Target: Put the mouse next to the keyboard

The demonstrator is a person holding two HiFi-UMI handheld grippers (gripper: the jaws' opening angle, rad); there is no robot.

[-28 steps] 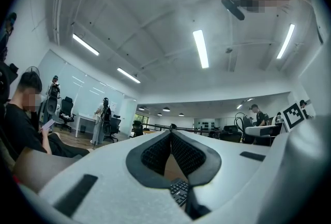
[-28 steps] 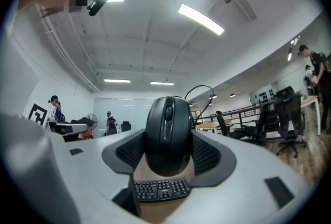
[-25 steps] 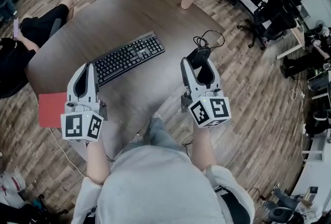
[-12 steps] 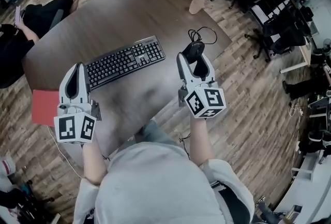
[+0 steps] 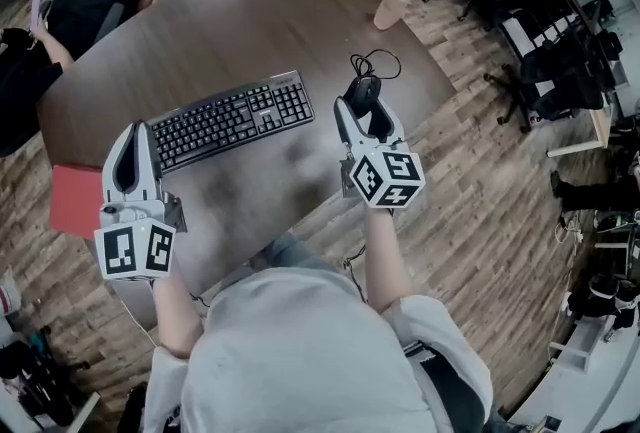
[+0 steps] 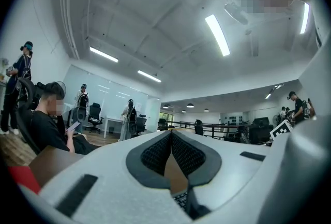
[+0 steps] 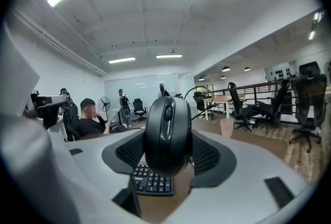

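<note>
1. One mouse is held between the jaws of the right gripper, at the right side of the table; its long axis is pointed away from the person.
2. The keyboard is found to its left, near but apart.
3. The left gripper is closed on nothing.
4. No brand can be read.

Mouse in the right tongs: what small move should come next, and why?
Probably lower the mouse straight down onto the bare table. The right tongs are shut on it, it seems held just off the wood, and it sits close beside the keyboard at its right end, so little sideways travel looks needed.
</note>
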